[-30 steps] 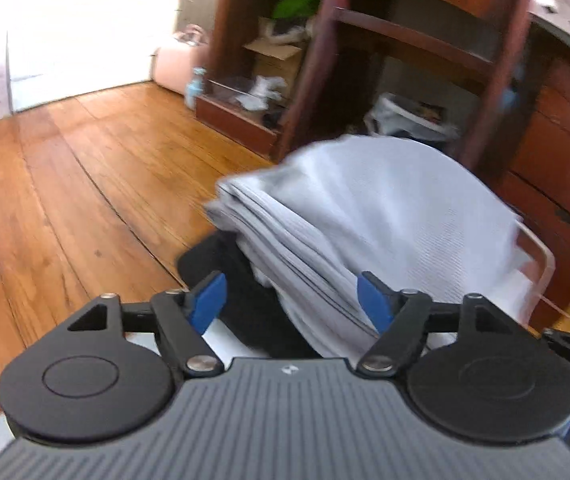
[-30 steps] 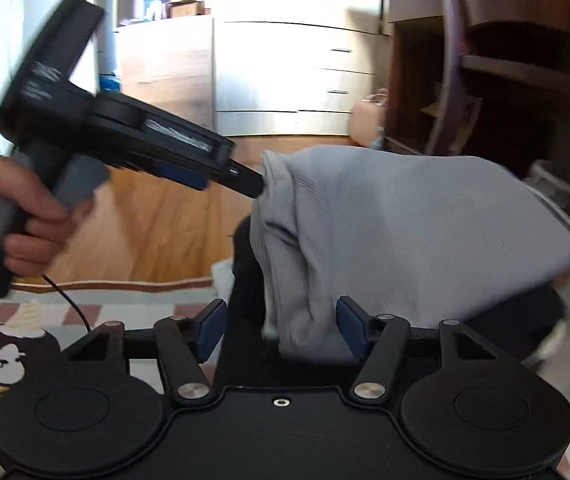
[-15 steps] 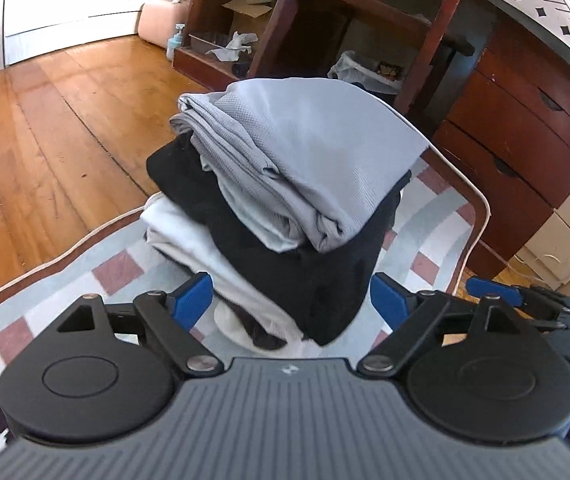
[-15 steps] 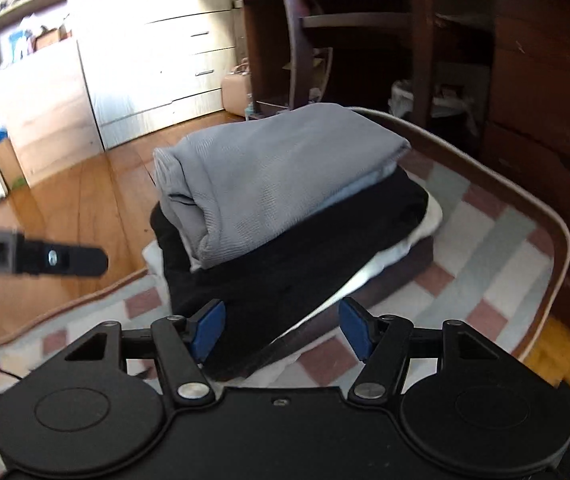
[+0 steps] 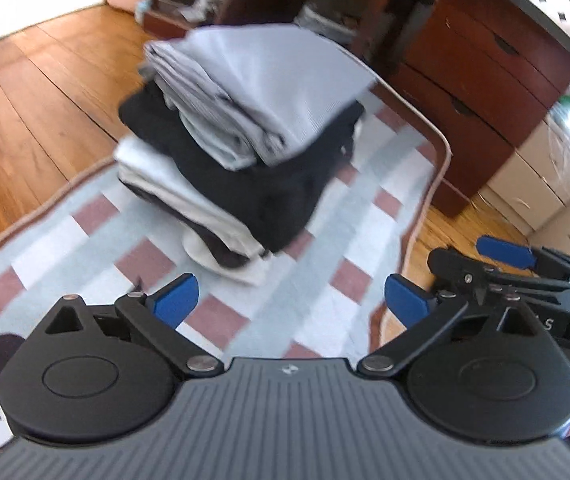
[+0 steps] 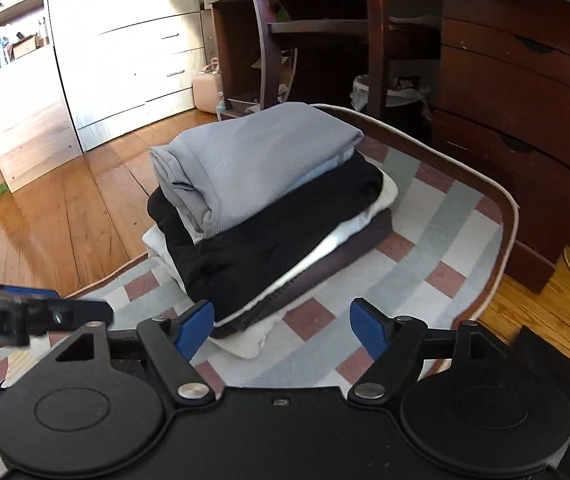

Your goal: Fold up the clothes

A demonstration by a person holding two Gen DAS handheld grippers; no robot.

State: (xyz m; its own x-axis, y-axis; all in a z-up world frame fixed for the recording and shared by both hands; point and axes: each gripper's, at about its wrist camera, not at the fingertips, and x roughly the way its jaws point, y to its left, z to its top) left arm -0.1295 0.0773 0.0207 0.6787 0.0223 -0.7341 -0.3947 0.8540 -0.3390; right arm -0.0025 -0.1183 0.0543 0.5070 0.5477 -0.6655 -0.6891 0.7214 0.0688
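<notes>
A: Grippers: left [image 5: 289, 300] and right [image 6: 281, 322] both spread wide, holding nothing, short of the stack [image 6: 269, 216].

B: Stack sits mid-rug [image 6: 425, 240], grey top [image 5: 261, 88] folded uppermost. Beyond it, desk [image 6: 525, 92]. If tidying, square edges gently; the pile leans.
</notes>
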